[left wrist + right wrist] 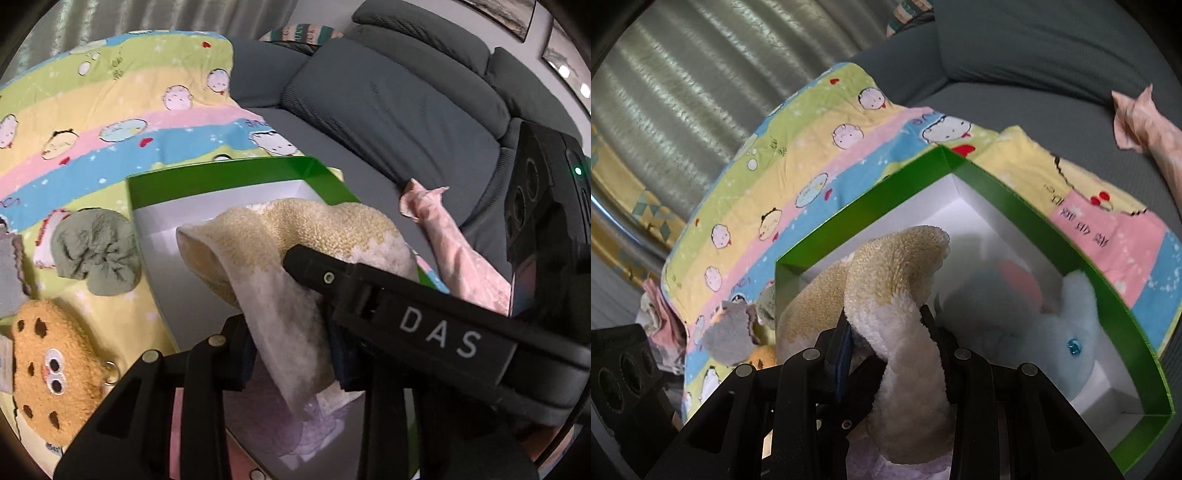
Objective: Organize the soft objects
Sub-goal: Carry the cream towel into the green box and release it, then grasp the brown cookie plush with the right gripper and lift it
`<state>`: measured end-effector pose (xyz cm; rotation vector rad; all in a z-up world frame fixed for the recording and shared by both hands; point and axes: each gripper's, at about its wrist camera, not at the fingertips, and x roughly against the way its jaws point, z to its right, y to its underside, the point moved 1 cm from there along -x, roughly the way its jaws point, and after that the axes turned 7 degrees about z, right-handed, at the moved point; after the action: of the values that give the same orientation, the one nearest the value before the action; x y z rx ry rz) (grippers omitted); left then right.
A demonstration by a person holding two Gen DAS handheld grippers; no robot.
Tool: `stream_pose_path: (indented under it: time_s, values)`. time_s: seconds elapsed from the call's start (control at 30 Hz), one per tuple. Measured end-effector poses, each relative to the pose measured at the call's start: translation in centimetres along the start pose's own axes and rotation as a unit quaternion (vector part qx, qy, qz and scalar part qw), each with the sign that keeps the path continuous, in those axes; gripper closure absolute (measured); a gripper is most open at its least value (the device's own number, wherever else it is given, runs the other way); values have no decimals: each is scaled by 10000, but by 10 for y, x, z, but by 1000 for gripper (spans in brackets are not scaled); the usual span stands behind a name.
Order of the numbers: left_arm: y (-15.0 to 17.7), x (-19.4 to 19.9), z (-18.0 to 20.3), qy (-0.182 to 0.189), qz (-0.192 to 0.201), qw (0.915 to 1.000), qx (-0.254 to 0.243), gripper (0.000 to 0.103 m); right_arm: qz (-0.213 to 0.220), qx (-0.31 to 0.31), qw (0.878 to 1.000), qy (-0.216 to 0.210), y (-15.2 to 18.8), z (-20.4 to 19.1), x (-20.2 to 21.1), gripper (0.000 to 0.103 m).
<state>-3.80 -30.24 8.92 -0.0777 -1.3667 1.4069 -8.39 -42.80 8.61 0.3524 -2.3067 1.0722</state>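
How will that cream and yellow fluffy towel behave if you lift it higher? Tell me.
Probably floppy: the towel droops and folds between both grippers, left gripper, right gripper. Likely light, since it hangs loosely. Its fuzzy pile should resist slipping, though loose ends may snag the green box.

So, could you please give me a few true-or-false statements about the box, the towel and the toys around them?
1. The box has green walls and a white inside. True.
2. The box is empty. False: a pale blue plush toy lies in it.
3. Both hand-held grippers, left and right, pinch the cream towel. True.
4. The cookie plush lies inside the box. False: it lies outside, on the striped blanket.
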Motion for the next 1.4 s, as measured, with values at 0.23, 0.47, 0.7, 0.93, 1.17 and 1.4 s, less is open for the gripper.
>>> stream_pose_path:
  time_s: [0.23,0.47,0.7,0.93,1.17,1.4]
  values:
    - [3,3,-1,-209,-2,9997,130,64,251,82,9993,262,-1,-1,11,67]
    - [4,40,0,-247,336,9990,156,22,903,350,9952,122,-4,-16,42,16]
    - [16,107,-23,-889,880,9914,375,9,1334,533,9895,-149,-1,-33,73,12]
    - [49,173,-79,-1717,1293,9716,988,1,1450,887,9841,-513,10,-63,91,8]
    - [100,213,-149,-2696,1410,9364,1751,1,448,1904,9723,-1281,53,-137,55,2]
    - [131,222,-196,-3050,1170,9136,2422,1,-1052,1481,9803,-781,98,-154,-44,2]
